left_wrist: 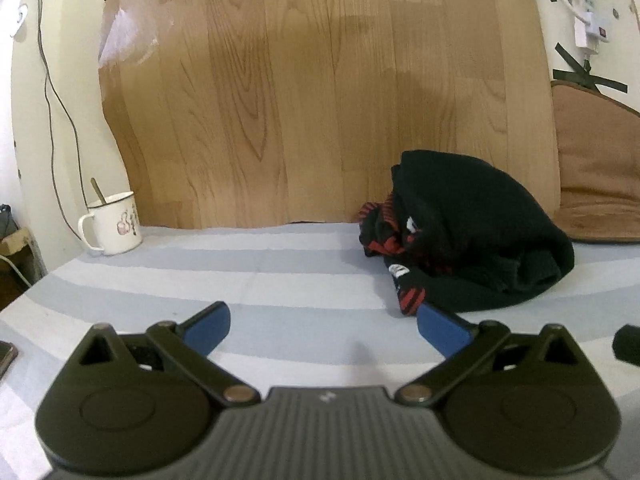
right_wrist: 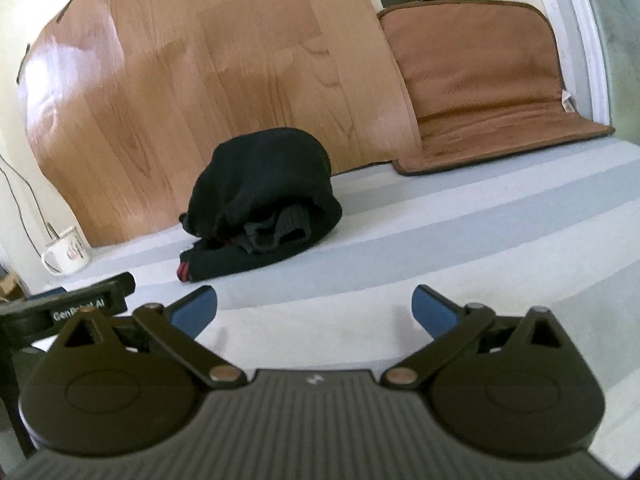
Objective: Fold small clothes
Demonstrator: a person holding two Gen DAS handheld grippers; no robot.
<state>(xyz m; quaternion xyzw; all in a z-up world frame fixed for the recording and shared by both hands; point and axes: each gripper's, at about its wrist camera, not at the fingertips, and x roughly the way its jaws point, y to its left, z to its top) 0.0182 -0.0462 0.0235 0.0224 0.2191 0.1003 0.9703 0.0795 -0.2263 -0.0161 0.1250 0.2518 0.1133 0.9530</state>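
- The left gripper point(left_wrist: 323, 326) had its blue-padded jaws spread wide with nothing between them, and hung low over the striped sheet point(left_wrist: 280, 280).
- Its right pad stood just in front of the near edge of the clothes; whether it touched the cloth could not be told.
- The right gripper point(right_wrist: 315, 309) was likewise spread wide and empty, over a bare stretch of the same sheet point(right_wrist: 440, 240).
- In the right wrist view the left gripper point(right_wrist: 80, 304) showed at the left edge, just beside the right one.
- The pile of clothes point(left_wrist: 472, 244) lay on the sheet ahead of both tools, toward the back of the bed: a bundled black knit garment with red-and-black striped pieces poking out at its left and front.
- From the right wrist view the pile of clothes point(right_wrist: 264, 204) sat ahead and slightly left, a red bit showing at its near corner.
- Behind the pile stood a wood-grain panel point(left_wrist: 320, 100) against the wall.
- A brown cushion point(right_wrist: 480, 92) leaned folded to the right of the panel, its lower flap on the sheet.
- A white mug point(left_wrist: 114, 222) with a spoon in it stood at the far left, near the panel's foot, well apart from the clothes.
- Cables and a plug adapter point(left_wrist: 588, 28) hung on the wall above the cushion.
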